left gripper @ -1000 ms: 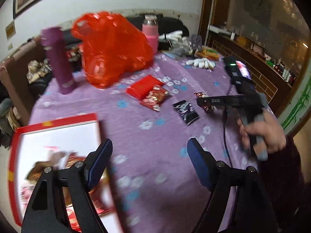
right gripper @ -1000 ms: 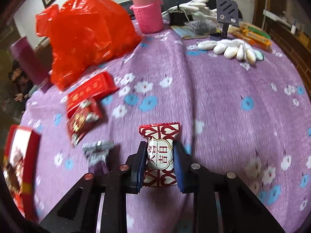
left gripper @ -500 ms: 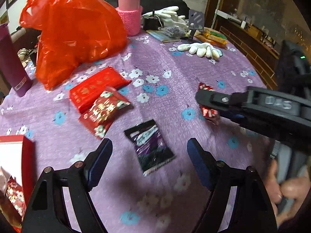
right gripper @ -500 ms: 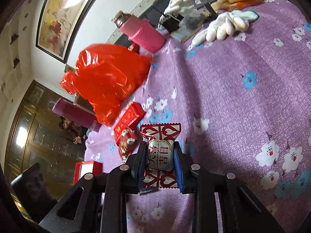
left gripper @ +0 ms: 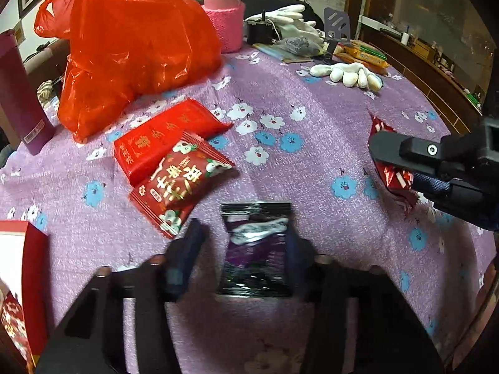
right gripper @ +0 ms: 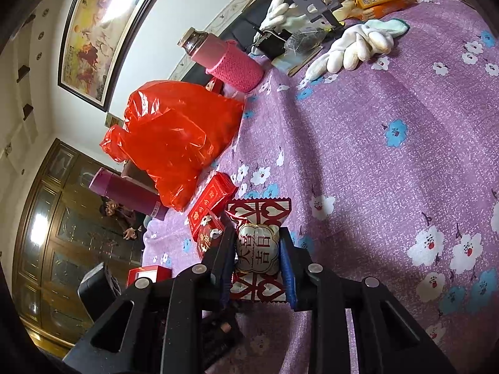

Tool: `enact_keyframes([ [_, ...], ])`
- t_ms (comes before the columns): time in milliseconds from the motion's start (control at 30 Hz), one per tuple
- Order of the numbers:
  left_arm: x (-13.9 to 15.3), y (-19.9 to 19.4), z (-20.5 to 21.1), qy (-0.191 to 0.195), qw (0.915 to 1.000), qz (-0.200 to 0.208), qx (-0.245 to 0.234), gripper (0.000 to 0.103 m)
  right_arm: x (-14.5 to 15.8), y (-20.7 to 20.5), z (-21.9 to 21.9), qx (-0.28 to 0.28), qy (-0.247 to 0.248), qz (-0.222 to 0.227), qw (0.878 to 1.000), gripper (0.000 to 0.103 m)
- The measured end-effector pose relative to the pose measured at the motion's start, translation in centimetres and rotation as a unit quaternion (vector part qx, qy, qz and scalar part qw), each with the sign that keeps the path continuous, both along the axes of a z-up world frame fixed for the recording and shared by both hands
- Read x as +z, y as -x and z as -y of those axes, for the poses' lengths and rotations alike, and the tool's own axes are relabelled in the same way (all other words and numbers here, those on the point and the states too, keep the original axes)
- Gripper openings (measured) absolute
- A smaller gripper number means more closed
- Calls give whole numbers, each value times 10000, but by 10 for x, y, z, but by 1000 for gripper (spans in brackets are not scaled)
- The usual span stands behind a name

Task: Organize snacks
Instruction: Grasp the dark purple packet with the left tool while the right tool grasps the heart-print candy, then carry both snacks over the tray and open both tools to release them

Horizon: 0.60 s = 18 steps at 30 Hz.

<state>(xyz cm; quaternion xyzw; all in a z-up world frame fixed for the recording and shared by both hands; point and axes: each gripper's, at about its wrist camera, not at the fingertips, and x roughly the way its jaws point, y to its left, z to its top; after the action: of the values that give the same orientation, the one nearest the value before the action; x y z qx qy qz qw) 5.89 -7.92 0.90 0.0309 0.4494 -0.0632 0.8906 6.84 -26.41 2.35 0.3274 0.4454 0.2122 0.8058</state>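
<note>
A black and purple snack packet (left gripper: 255,237) lies flat on the purple flowered cloth (left gripper: 312,143). My left gripper (left gripper: 243,249) straddles it with its jaws closing. The right pad is at the packet's edge and the left pad stands clear of it. A red flowered snack bag (left gripper: 181,184) leans on a flat red packet (left gripper: 168,134) just beyond. My right gripper (right gripper: 257,249) is shut on a red and white candy packet (right gripper: 257,215) held above the cloth. In the left wrist view this gripper (left gripper: 393,162) and its candy (left gripper: 394,176) are at the right. A red box (left gripper: 28,258) sits at the left edge.
A big orange-red plastic bag (left gripper: 131,50), a pink-sleeved bottle (left gripper: 223,18) and a purple flask (left gripper: 21,93) stand at the back and left. White gloves (left gripper: 349,73) and orange biscuit packs (left gripper: 365,54) lie at the far right, near dark wooden furniture.
My left gripper moved away from the red box and down over the black and purple packet, and its jaws narrowed around it. My right gripper rolled, still holding the candy.
</note>
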Motion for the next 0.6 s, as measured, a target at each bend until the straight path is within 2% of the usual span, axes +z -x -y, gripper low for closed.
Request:
enact_keyframes([
  [100, 2, 3, -5, 48, 9998, -51, -165, 24, 0, 0, -4, 38, 43, -2, 10000, 28],
  [300, 4, 36, -23, 145, 9996, -96, -218, 24, 1, 1, -15, 232, 97, 35, 9997, 29],
  [367, 5, 46, -31, 303, 9993, -99, -199, 24, 0, 1, -23, 408, 60, 34, 9991, 29],
  [600, 15, 81, -54, 444, 9990, 43, -61, 22, -2, 8, -56, 979, 235, 57, 9949, 29],
])
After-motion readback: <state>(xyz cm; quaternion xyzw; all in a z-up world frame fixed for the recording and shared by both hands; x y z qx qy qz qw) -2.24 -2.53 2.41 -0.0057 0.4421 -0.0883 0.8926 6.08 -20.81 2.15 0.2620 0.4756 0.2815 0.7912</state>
